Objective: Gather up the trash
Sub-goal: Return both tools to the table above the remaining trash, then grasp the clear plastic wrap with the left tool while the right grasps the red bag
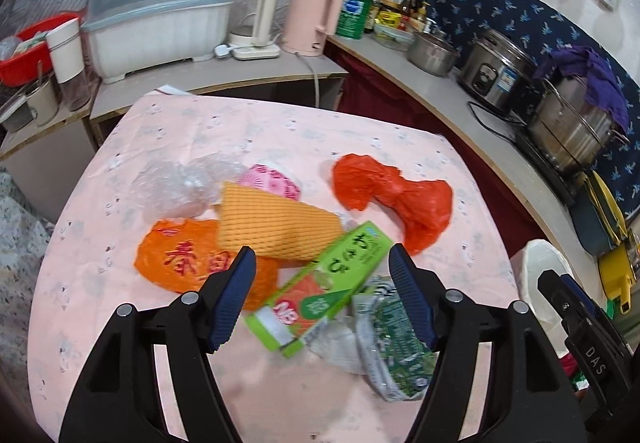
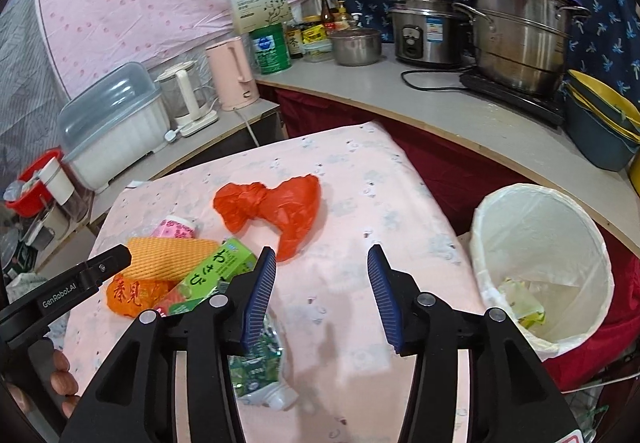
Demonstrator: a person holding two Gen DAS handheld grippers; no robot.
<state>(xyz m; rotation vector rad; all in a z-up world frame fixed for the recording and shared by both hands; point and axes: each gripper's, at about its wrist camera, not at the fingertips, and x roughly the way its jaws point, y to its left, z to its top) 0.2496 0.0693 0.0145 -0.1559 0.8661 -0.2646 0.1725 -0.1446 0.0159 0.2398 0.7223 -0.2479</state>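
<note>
Left gripper (image 1: 322, 263) agape, empty, over green box (image 1: 320, 291). Right gripper (image 2: 322, 263) agape, empty; only its view shows bin (image 2: 540, 203) contents.

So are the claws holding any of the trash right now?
No, nothing is held. The left claw is open above the green box; the right claw is open over bare tablecloth.

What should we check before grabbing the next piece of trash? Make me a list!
1. Left gripper open and empty: ok.
2. Right gripper open and empty: ok.
3. Green box lies below the left gripper, within its open jaws' line: ok.
4. Box free to lift: not ok, it rests across the orange wrapper and crumpled packet.
5. Bin open, with room: ok.
6. Red bag lies apart, clear: ok.
</note>
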